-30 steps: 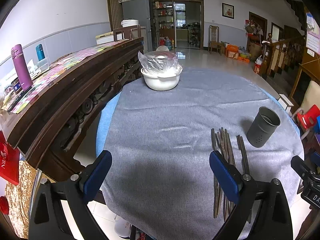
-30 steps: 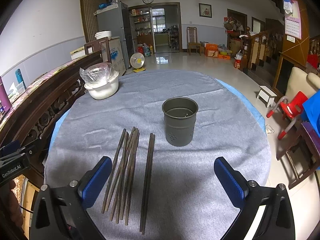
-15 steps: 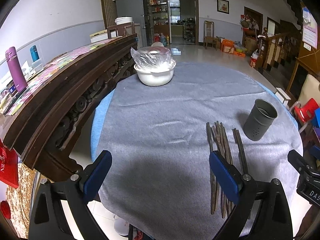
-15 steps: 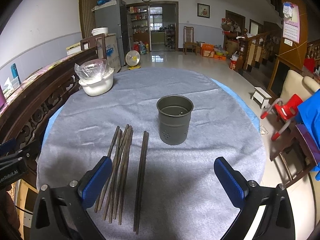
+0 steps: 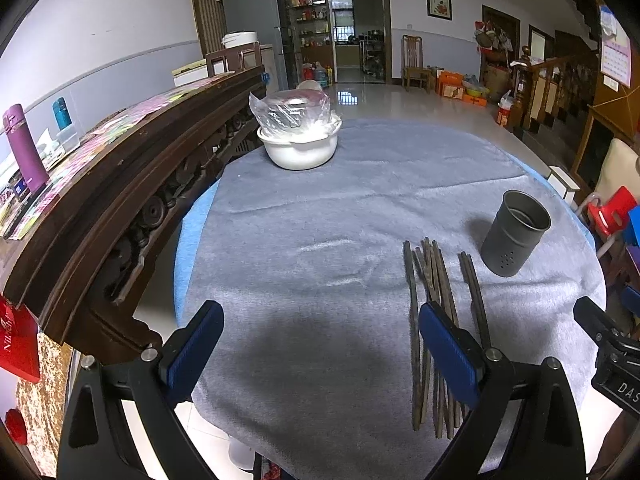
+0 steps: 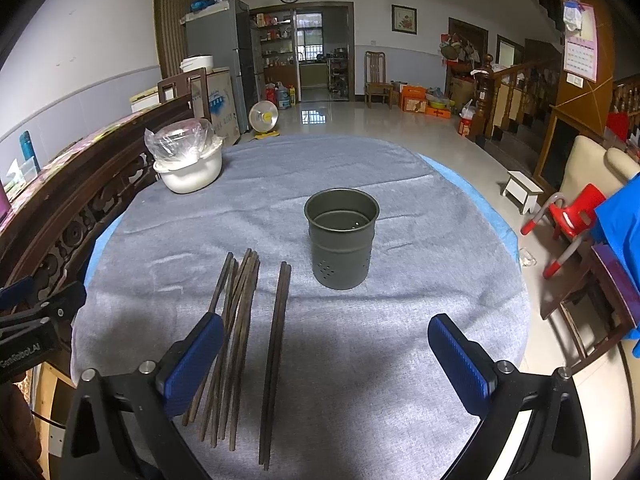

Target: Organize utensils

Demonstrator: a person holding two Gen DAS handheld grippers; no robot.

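Note:
Several dark wooden chopsticks [image 6: 240, 320] lie in a loose bundle on the grey cloth, with a separate pair [image 6: 276, 352] just right of them. A dark grey metal holder [image 6: 341, 238] stands upright and empty behind them. In the left wrist view the chopsticks [image 5: 434, 280] and holder [image 5: 514, 238] sit at the right. My left gripper [image 5: 320, 354] is open above the table's near edge, its right finger over the bundle. Open too is my right gripper [image 6: 326, 360], hovering near the front edge with the pair between its fingers' span.
A white bowl covered in plastic [image 5: 298, 138] sits at the table's far left. A dark carved wooden bench back [image 5: 120, 184] runs along the left side. The round table [image 6: 460, 208] drops off to floor on the right, where a red child's chair [image 6: 572, 212] stands.
Both grippers have drifted slightly forward and lower over the table, so the holder and chopsticks appear a bit nearer. Nothing on the table has moved.

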